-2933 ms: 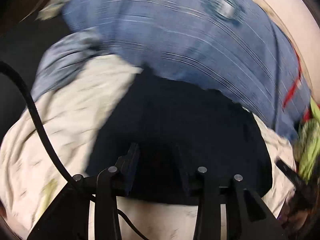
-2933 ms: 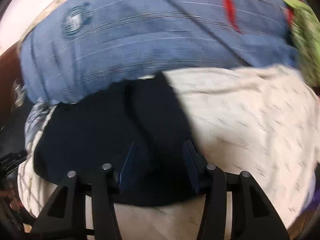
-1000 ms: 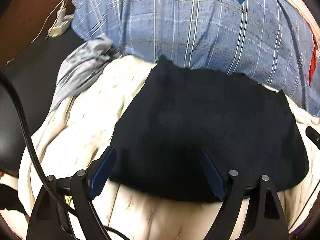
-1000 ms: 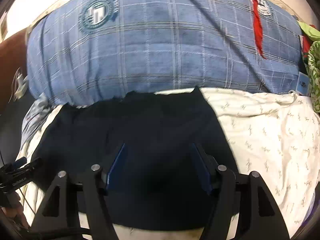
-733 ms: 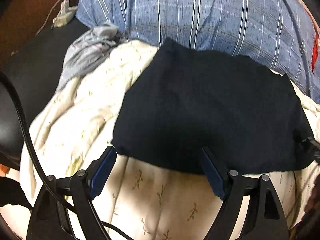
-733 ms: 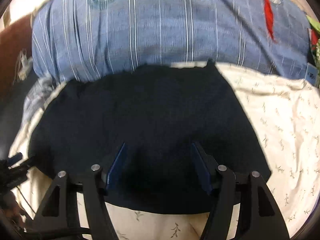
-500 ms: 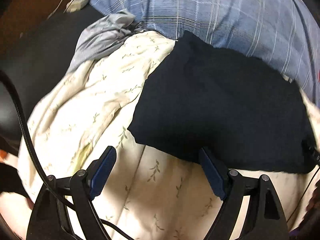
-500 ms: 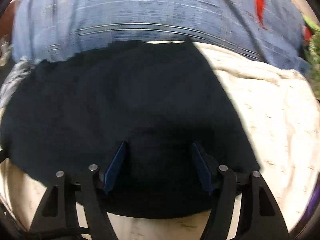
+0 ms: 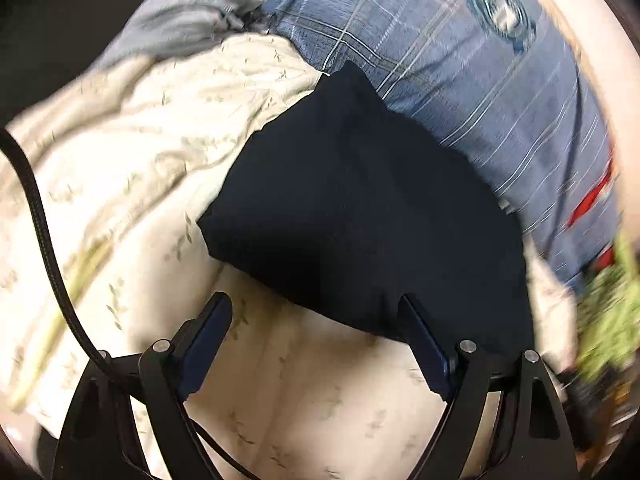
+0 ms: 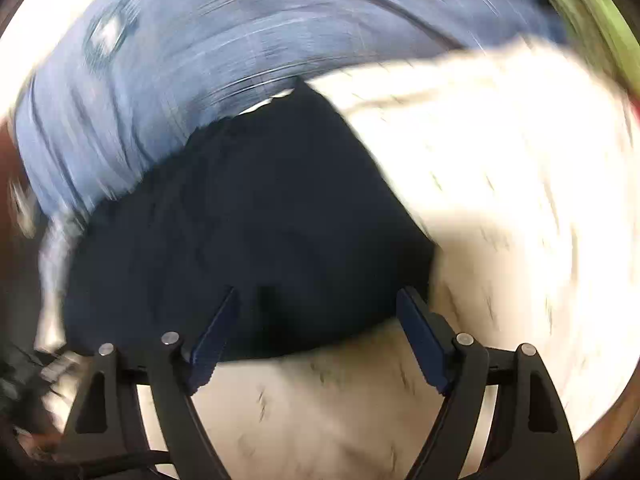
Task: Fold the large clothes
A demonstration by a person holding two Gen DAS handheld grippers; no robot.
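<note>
Largest in my left-wrist view is the cream bedspread (image 9: 132,184), printed with small leaf sprigs, which covers the bed from the left edge to the bottom. Behind it lies a blue plaid pillow (image 9: 472,92) bearing a round emblem (image 9: 498,10) and a red strip (image 9: 592,200) near its right end. The folded dark garment (image 9: 360,216), the piece I am working on, rests flat on the bedspread with its far edge against the pillow. A crumpled grey cloth (image 9: 188,24) sits at the upper left, beside the pillow. A blurred green item (image 9: 612,304) shows at the right edge, too smeared for me to identify. A black cable (image 9: 44,240) crosses the left side.

My left gripper (image 9: 316,316) is released, its jaws wide apart; the near edge of the garment lies between the fingertips, and the pads press on nothing.

In the heavily blurred right-wrist view, my right gripper (image 10: 318,308) has its jaws opening over the garment's (image 10: 248,224) near right corner, the fabric between them ungripped.
</note>
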